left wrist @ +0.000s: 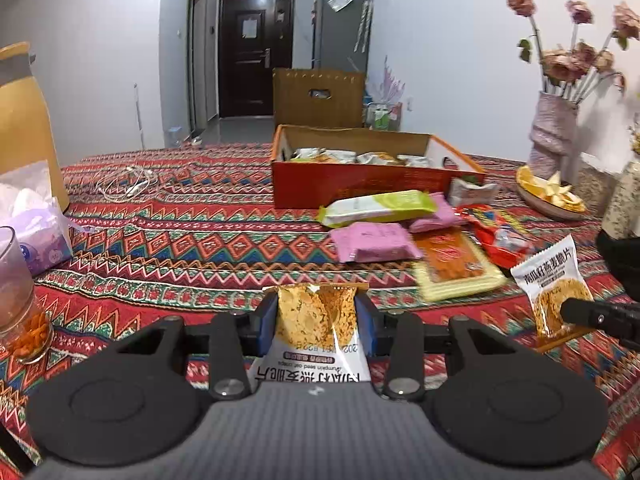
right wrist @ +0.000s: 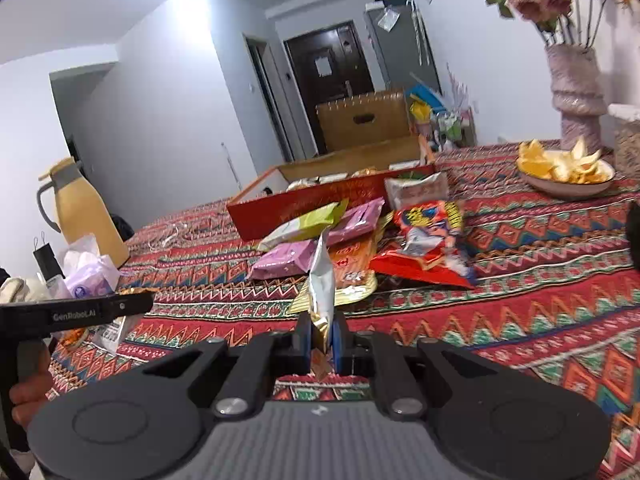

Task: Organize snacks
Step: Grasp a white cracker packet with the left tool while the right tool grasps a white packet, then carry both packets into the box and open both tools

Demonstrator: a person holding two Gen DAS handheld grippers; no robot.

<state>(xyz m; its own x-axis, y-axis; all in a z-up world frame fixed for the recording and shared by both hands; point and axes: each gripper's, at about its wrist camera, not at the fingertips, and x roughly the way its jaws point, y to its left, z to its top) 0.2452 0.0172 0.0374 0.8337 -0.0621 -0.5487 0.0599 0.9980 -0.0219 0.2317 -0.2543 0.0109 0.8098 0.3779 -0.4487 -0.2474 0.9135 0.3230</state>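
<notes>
While both grippers are raised over the patterned tablecloth (left wrist: 192, 216), one oat-crisp packet is carried in each.

A flat packet (left wrist: 320, 328) is pinched between the blue pads of the left gripper (left wrist: 316, 322), face up. A second packet (right wrist: 322, 292) is clamped edge-on, upright, by the right gripper (right wrist: 322, 336), whose pads are pressed nearly together. Ahead, other snack packs (left wrist: 376, 242) are heaped just before the open red box (left wrist: 360, 188), in which more packets are seen.

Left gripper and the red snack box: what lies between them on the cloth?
Left wrist view: straight ahead of the left gripper, only bare patterned tablecloth reaches the red box; the loose snack pile lies off to the right.
</notes>
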